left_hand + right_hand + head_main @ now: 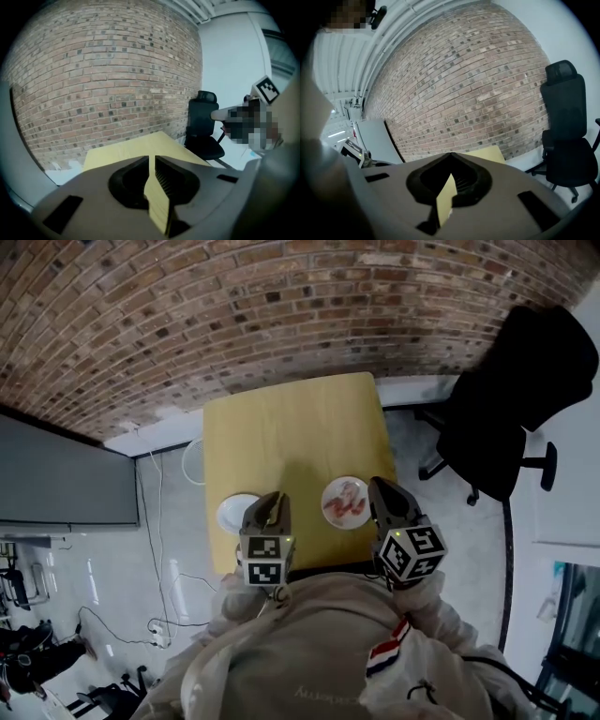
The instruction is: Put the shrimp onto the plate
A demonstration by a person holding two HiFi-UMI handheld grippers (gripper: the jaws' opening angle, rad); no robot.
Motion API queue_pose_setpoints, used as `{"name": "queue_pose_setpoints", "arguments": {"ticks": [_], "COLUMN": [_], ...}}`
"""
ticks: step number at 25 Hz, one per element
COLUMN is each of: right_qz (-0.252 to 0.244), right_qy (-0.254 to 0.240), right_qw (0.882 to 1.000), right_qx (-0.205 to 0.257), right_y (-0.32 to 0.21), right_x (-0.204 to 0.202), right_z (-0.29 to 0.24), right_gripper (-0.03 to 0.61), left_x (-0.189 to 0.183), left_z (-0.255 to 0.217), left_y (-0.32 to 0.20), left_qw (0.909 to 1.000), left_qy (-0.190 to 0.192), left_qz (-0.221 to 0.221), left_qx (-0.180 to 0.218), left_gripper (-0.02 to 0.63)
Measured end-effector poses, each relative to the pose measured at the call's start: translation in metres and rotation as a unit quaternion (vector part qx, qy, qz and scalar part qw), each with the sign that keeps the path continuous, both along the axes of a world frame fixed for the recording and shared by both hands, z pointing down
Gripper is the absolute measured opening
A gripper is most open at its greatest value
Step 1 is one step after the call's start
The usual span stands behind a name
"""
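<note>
Pink shrimp (347,500) lie on a small round plate (328,505) near the front right of the yellow table (300,423). An empty white plate (231,513) sits at the front left, partly hidden behind my left gripper (272,504). That gripper hangs above the table's front edge, its jaws a narrow slit apart with nothing between them; only table shows through in the left gripper view (151,161). My right gripper (380,489) is raised just right of the shrimp plate. Its tips meet, empty, in the right gripper view (450,157).
A black office chair (511,418) stands right of the table, also seen as a chair (201,129) in the left gripper view. A brick wall runs behind. A dark grey panel (56,474) and floor cables (159,521) lie to the left.
</note>
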State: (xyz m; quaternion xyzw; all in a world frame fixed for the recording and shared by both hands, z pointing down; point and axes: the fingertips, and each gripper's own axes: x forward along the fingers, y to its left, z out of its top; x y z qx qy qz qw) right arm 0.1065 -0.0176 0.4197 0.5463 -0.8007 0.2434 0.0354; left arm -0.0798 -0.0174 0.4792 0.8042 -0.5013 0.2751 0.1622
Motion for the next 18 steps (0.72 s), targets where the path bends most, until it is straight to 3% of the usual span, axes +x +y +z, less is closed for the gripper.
{"name": "queue_pose_setpoints", "arguments": {"ticks": [10,18], "right_qz": [-0.008,-0.004], "right_qy": [0.023,0.028], "right_qw": [0.998,0.994], "right_qx": [0.064,0.109], "right_y": [0.0,-0.004], "right_x": [-0.043,-0.057], "right_z": [-0.052,-0.089], "right_gripper": [0.023,0.023], "left_x": [-0.039,-0.061], "left_z": [-0.071,-0.134], "left_y": [0.0,-0.009], "left_qw": [0.9938,0.9767], "left_qy": [0.039,0.041], "left_qz": [-0.028,-0.05], "left_qx": [0.1,0.204], "left_gripper": [0.028,0.014]}}
